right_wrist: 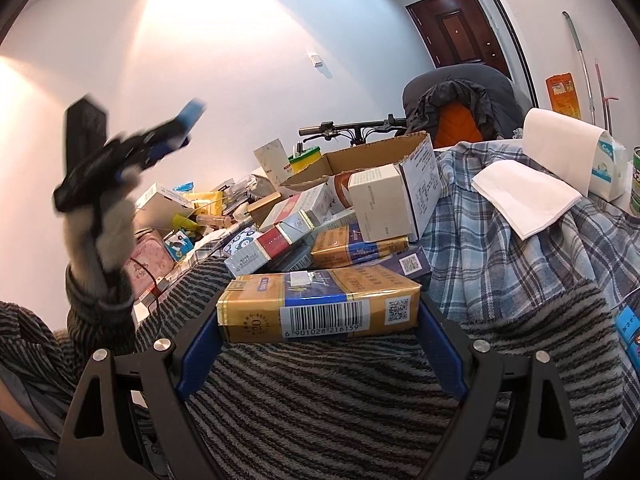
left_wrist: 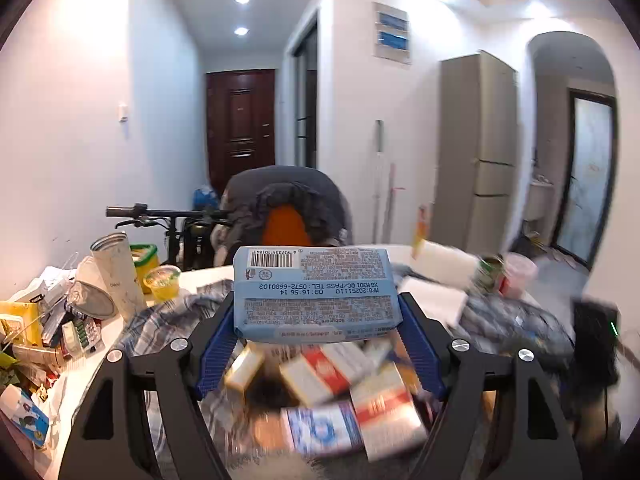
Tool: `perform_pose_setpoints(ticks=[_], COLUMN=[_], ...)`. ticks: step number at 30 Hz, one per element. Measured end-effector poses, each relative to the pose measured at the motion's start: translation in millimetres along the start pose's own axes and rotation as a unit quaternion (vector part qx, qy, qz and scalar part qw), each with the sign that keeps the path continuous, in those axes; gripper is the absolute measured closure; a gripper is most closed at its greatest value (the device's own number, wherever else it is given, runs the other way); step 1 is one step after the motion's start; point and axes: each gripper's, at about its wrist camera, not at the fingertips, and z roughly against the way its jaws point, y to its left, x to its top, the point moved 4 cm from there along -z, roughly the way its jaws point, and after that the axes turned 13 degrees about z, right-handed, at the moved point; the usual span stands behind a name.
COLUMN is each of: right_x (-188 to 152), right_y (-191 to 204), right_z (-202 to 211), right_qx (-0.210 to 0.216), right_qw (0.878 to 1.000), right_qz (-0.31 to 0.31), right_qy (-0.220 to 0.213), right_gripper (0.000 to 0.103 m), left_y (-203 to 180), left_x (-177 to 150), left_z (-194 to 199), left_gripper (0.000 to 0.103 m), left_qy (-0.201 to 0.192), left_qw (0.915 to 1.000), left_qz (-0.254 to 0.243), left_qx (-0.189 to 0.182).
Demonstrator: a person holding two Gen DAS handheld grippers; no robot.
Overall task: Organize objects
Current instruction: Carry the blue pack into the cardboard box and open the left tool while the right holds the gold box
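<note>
1. The left gripper (left_wrist: pixel 318 316) has black arms with blue ribbed pads; between them sits a pale blue packet (left_wrist: pixel 316 292) printed with dark text and a white barcode panel.
2. The right gripper (right_wrist: pixel 320 320) has the same black arms and blue pads, around a gold and blue pack (right_wrist: pixel 320 304) with a white barcode.
3. Red-and-white and gold boxes (right_wrist: pixel 280 236) lie piled in the middle of the table.
4. A blue, white and grey plaid cloth (right_wrist: pixel 500 248) covers the table's right side.
5. A grey and black striped fleece (right_wrist: pixel 340 392) lies at the near edge.
6. A brown cardboard box (right_wrist: pixel 360 160) stands behind the pile.
7. A white napkin (right_wrist: pixel 524 196) rests on the plaid.
8. The far chair (left_wrist: pixel 286 224) shows orange beneath a dark grey jacket.
</note>
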Motion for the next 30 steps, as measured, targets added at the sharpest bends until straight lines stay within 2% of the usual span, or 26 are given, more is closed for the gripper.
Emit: perform_pose_setpoints(ticks=[3, 6, 8, 14, 20, 23, 26, 29, 30], right_x=[0, 0, -1, -1, -1, -2, -2, -2, -2], right_y=[1, 1, 1, 1, 1, 1, 1, 0, 0], right_z=[1, 2, 2, -1, -1, -2, -3, -4, -4], right_qx=[0.003, 0.005, 0.004, 0.009, 0.009, 0.010, 0.010, 0.008, 0.008], right_qw=[1.000, 1.000, 1.000, 1.000, 1.000, 1.000, 1.000, 1.000, 1.000], right_qz=[0.002, 0.003, 0.001, 0.002, 0.001, -0.002, -0.002, -0.004, -0.004], right_qy=[-0.003, -0.006, -0.005, 0.000, 0.000, 0.005, 0.007, 0.009, 0.010], right_gripper=[0.015, 0.015, 0.015, 0.015, 0.015, 0.015, 0.015, 0.015, 0.015], left_y=[4, 17, 27, 46, 44, 47, 49, 54, 58], left_x=[15, 9, -1, -33, -42, -41, -36, -33, -30], left_z=[-47, -101, -126, -167, -175, -173, -168, -161, -156], left_gripper=[0.025, 0.025, 0.025, 0.025, 0.025, 0.013, 0.012, 0.000, 0.000], left_qy=[0.036, 0.084, 0.103, 0.155, 0.160, 0.154, 0.141, 0.131, 0.123], left_qw=[0.9989, 0.9950, 0.9922, 0.9841, 0.9834, 0.9842, 0.9863, 0.9874, 0.9882], left_qz=[0.022, 0.040, 0.054, 0.074, 0.069, 0.070, 0.064, 0.071, 0.079], left_qx=[0.019, 0.035, 0.045, 0.046, 0.049, 0.053, 0.057, 0.052, 0.046])
